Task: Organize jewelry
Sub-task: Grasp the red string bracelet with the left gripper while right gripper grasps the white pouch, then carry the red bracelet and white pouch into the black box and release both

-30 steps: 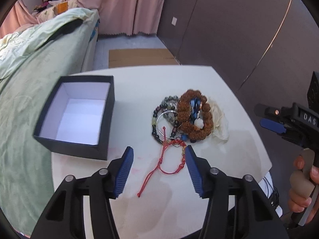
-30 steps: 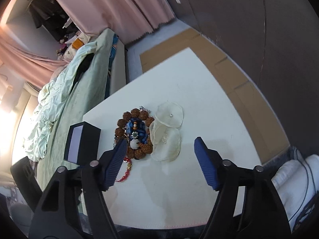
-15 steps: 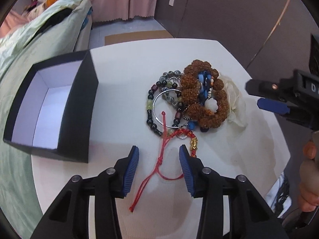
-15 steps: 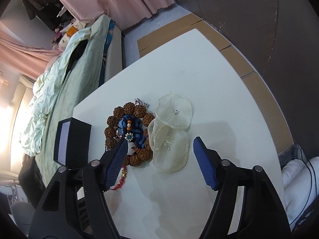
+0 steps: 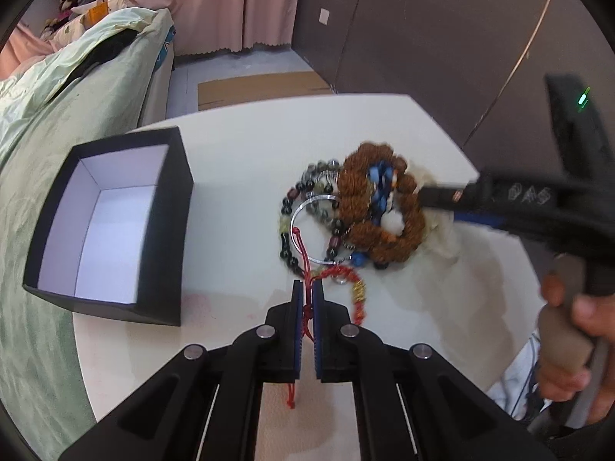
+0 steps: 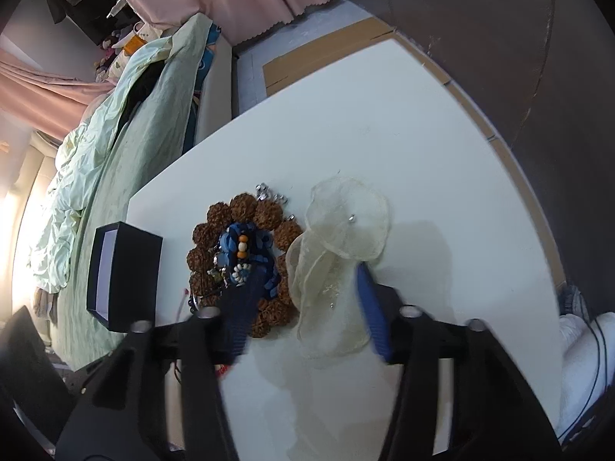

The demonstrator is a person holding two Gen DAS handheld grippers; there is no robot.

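Left gripper clamped on thin red cord bracelet, cord running between pads. Jewelry heap just ahead: brown seed-bead mala, silver bangle. Open black cardboard box to its left. Right gripper closing, jaws straddling sheer cream organza pouch on white table; pads not yet pressing.

- Bed: pale green cover, beside the table's left edge.
- Curtains: pink, hanging behind the bed.
- Cardboard sheet: flat on the floor beyond the table.
- Wall panels: dark.
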